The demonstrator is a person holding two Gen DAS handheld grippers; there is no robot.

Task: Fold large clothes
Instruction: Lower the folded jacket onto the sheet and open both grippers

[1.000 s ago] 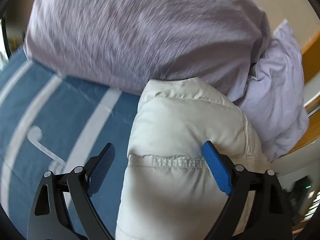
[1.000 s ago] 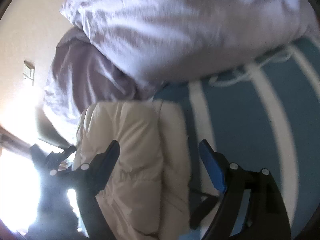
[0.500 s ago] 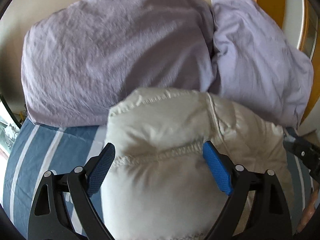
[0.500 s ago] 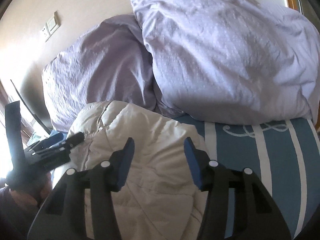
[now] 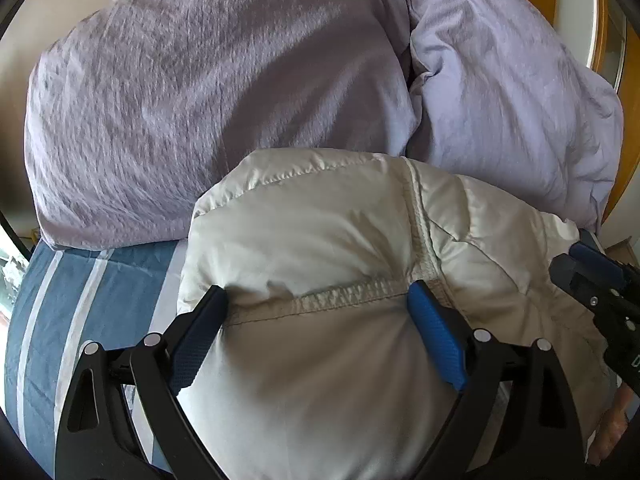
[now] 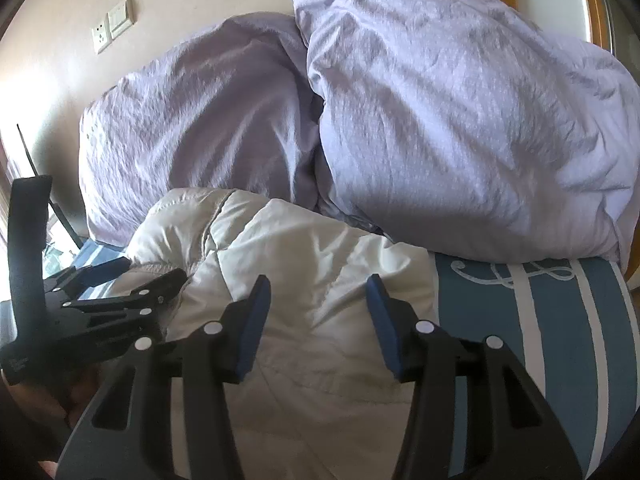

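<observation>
The right tongs [image 6: 318,320] fill the lower middle of the frame, their blue-padded jaws partly apart above the puffy cream jacket [image 6: 312,264], with jacket fabric showing between them; whether the pads press it cannot be told. At the left edge the left tongs [image 6: 132,280] reach in sideways onto the jacket's near side. Two lilac pillows lie across the upper frame: one [image 6: 192,120] upper left, a larger one [image 6: 460,112] upper right. The blue bedsheet [image 6: 552,320] with white stripes shows lower right. A wall switch plate [image 6: 114,22] sits upper left.
</observation>
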